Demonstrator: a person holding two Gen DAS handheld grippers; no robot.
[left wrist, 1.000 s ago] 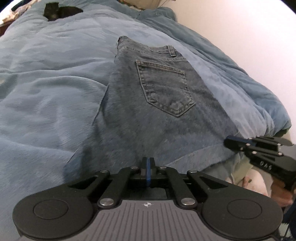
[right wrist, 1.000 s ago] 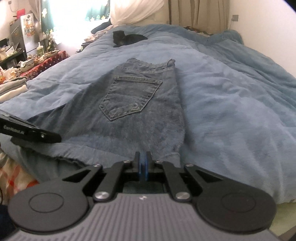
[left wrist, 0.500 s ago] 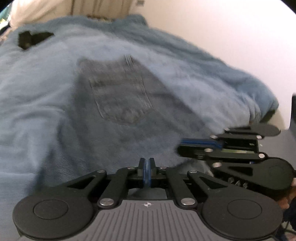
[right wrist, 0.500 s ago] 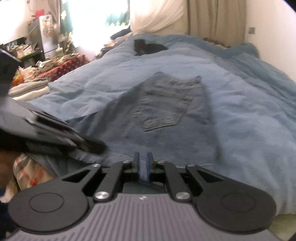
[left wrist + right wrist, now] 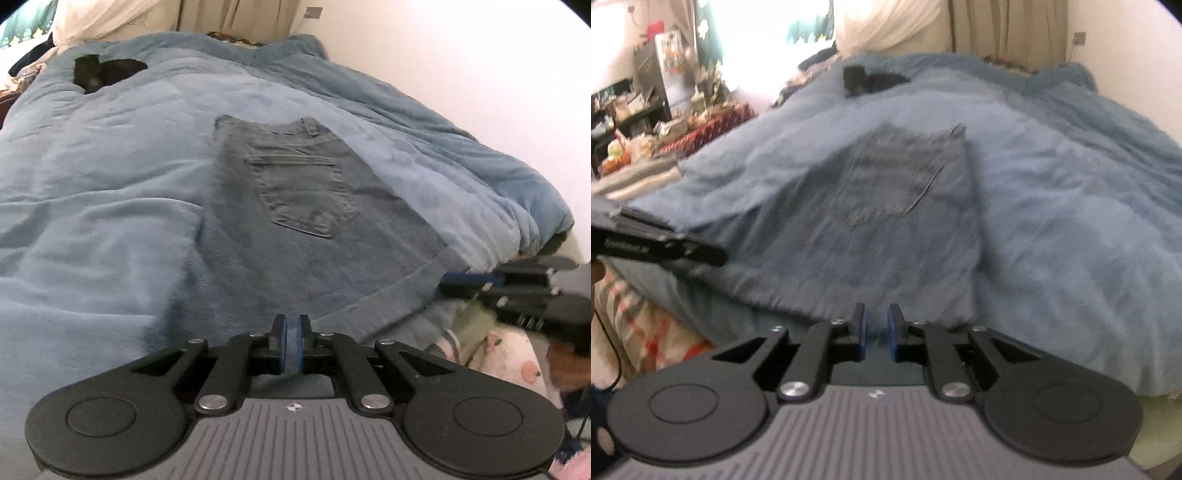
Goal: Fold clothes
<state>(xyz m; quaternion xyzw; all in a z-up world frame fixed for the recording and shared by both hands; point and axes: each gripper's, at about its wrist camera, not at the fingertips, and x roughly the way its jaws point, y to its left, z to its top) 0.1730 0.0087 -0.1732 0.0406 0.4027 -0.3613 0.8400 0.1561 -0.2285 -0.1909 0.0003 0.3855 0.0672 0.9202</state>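
Folded blue denim jeans (image 5: 295, 206) flat on blue duvet (image 5: 92, 221), near edge; left gripper (image 5: 291, 332) pinched closed, empty; right gripper (image 5: 875, 328) narrowly parted.

A lived-in bedroom in a home.

A wide bed fills most of both views, covered by a soft blue duvet (image 5: 110, 206) that runs up against a plain pale wall (image 5: 461, 66) on the right. At the far end hang beige curtains (image 5: 1008, 29) and a white drape (image 5: 886, 22) beside a bright window (image 5: 757, 22). To the far left, a low table with a red patterned cloth (image 5: 705, 129) is crowded with small household clutter, with a dark cabinet (image 5: 653, 74) behind it. Checked fabric (image 5: 635, 325) lies at the near left edge of the bed.
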